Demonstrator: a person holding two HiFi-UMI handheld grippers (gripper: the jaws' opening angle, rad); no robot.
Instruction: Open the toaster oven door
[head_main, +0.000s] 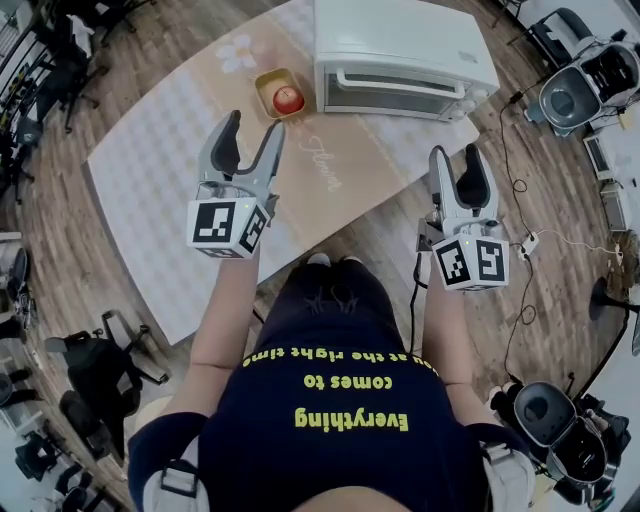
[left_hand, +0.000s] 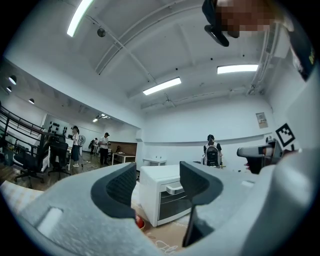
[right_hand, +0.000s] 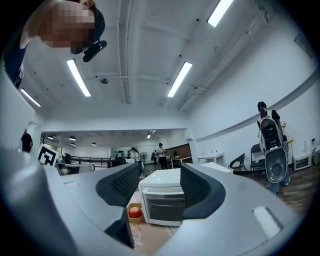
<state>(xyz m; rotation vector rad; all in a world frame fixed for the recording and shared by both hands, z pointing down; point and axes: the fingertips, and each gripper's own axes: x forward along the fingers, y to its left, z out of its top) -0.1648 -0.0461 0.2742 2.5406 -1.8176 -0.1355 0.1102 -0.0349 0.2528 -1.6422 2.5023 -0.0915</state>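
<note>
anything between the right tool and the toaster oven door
Nothing visible. The right tool, jaws apart and empty, looks at the toaster oven door; the apple in its dish sits left of the door, off that line.

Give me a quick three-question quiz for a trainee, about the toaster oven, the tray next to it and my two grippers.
1. True or false: the toaster oven door is already open.
2. What lies in the small tray beside the oven? A) a red round fruit B) a spoon C) nothing
3. Fill in: the left gripper and right gripper both have their jaws ___, gripping nothing.
Key: 1 false; 2 A; 3 apart.
</note>
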